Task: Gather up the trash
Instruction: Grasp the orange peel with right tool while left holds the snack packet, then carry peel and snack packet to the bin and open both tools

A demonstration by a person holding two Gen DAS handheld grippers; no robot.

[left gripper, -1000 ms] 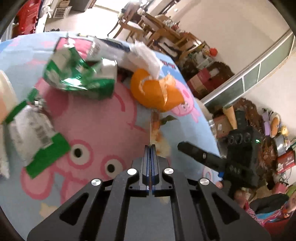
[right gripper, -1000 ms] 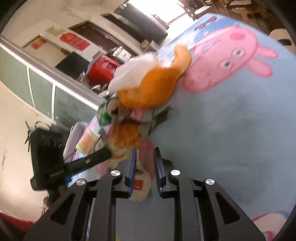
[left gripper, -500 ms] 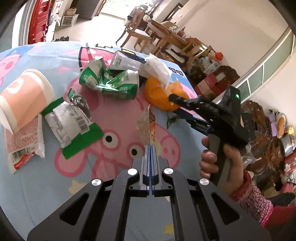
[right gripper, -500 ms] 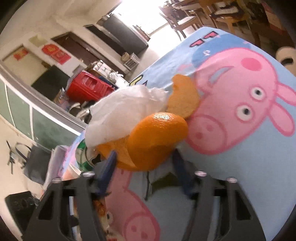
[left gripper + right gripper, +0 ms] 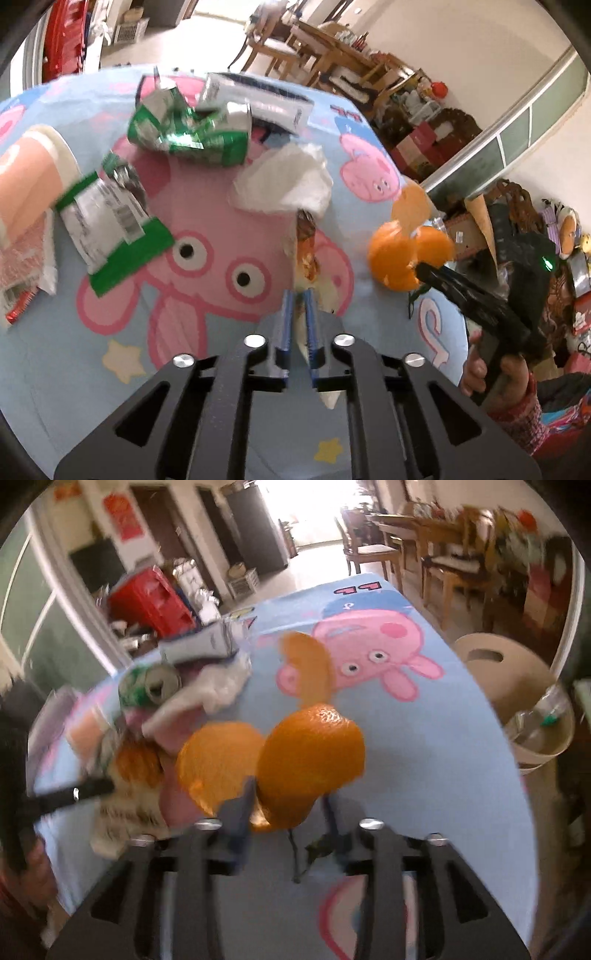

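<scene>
A split orange peel [image 5: 306, 760] hangs just above the blue cartoon tablecloth [image 5: 443, 775], between the fingers of my right gripper [image 5: 286, 808]. Its jaws are opening while the peel still sits caught between the pads. In the left wrist view the peel [image 5: 402, 254] hovers at the cloth's right edge. My left gripper [image 5: 300, 306] has a thin snack wrapper [image 5: 306, 254] standing upright between its blue pads. These jaws are opening too, and a narrow gap shows on each side of the wrapper.
A white tissue [image 5: 288, 181], a crushed green can [image 5: 192, 129], a silver carton [image 5: 258, 99], a green-and-white packet [image 5: 107, 218] and a pink paper cup [image 5: 26, 177] lie on the cloth. A beige bin [image 5: 517, 686] stands past the table's right edge.
My right gripper spread around the orange peel, took hold and carried it away from the tissue towards the right table edge. The left pads, shut flat on the wrapper before, have parted a little.
</scene>
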